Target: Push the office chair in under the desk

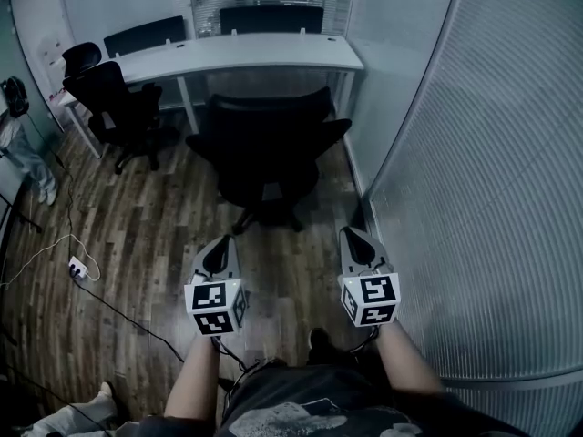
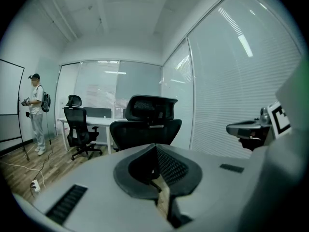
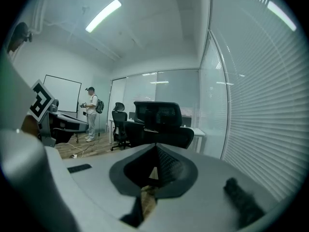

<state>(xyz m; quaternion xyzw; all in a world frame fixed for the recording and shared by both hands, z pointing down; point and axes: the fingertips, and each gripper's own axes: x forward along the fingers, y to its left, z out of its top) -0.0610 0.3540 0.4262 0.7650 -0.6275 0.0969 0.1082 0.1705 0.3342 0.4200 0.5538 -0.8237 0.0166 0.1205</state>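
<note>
Black office chair (image 1: 266, 148) stands just short of the far desk (image 1: 239, 55) (backrest toward us), so both closed, empty grippers, left (image 1: 219, 255) and right (image 1: 361, 248), must reach it and push.

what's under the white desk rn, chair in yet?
Under the long white desk only its white legs show. The black high-backed office chair stands on the wood floor in front, not under it; its backrest hides part of the space beneath.
</note>
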